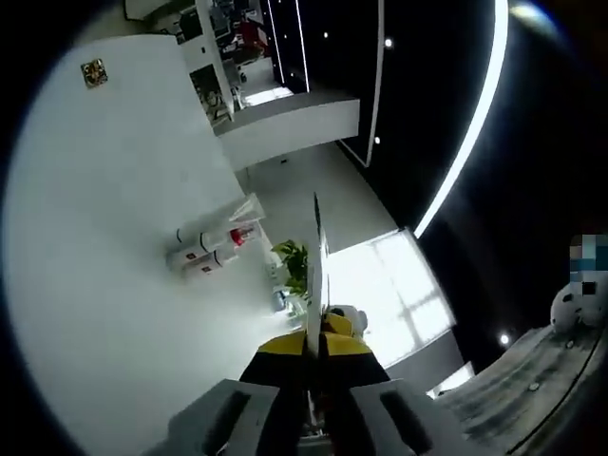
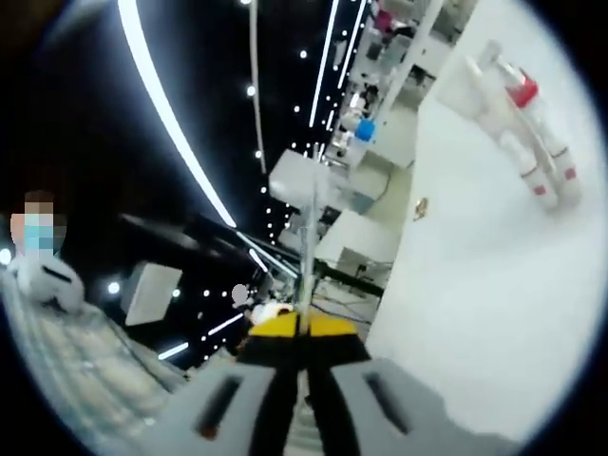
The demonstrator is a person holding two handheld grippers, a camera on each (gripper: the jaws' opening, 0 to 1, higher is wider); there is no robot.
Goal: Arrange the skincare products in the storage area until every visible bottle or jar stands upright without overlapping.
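Observation:
Several white skincare bottles with red bands point(image 1: 204, 256) sit bunched on the white table point(image 1: 104, 209), one with a red cap point(image 1: 243, 235), beside a clear container point(image 1: 245, 211). The view is too rolled to tell whether they stand or lie. My left gripper point(image 1: 316, 209) is shut with nothing in it, held off to the side of the group. In the right gripper view the same bottles point(image 2: 537, 157) and red cap point(image 2: 522, 91) lie far up the table point(image 2: 475, 313). My right gripper point(image 2: 312, 190) is shut on nothing and points past the table's edge.
A small gold sticker point(image 1: 93, 72) point(image 2: 419, 207) marks the tabletop. A green plant point(image 1: 294, 261) and a bright window point(image 1: 389, 285) lie beyond the table's edge. Shelving point(image 1: 214, 57) stands in the background. A grey patterned surface point(image 1: 532, 389) is at the lower right.

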